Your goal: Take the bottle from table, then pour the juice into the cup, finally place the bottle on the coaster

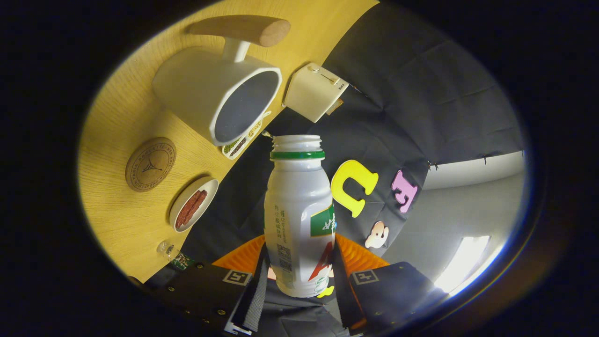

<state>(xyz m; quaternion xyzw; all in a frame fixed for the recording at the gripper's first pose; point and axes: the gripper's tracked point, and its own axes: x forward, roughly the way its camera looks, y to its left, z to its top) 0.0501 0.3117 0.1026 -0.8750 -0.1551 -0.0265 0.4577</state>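
The hand-held gripper [299, 276] pinches the open bottle [298, 220] between its fingers, near the cup [220, 93].

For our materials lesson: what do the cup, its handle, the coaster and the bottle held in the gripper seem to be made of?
Cup: likely glazed ceramic, with a smooth white matte surface.
Handle: probably wood, tan with a grainy end face.
Coaster: perhaps cork or wood, a brown disc with a stamped design.
Bottle: seemingly plastic, opaque glossy white with a green neck ring, clamped in the gripper.
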